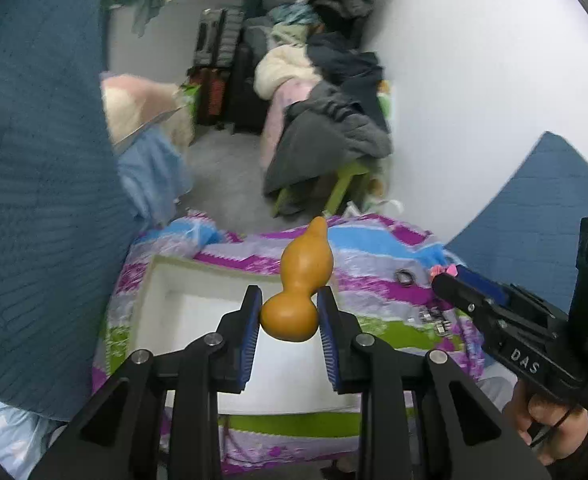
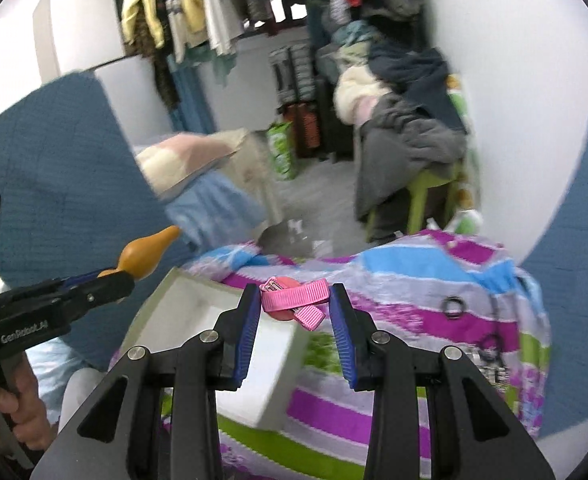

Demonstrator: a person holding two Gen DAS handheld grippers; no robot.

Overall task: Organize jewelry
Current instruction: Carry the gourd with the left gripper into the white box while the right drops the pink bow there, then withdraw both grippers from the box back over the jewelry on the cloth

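Left wrist view: my left gripper [image 1: 290, 312] has its fingers clamped on the round lower bulb of a small orange gourd charm [image 1: 298, 285], held in the air over a white box [image 1: 162, 280] that sits open on a striped bedspread [image 1: 373, 248]. The gourd's long axis runs away from the camera, neck and tip pointing forward and a little to the right, toward the far edge of the bed. Right wrist view: my right gripper [image 2: 295, 306] has its fingers closed on a pink ribbon hair clip [image 2: 294, 299], which lies crosswise between them, its long axis running side to side, a loose tail hanging down toward the right; it too is in the air, just past the box's near corner. A dark ring [image 2: 453, 307] and some small metal pieces [image 1: 433, 318] lie on the bedspread to the right, not yet collected. I judge the step in hand to be carrying both pieces to the box. The next move calls for lowering each piece over the box's open top before letting go, keeping the two grippers clear of each other.
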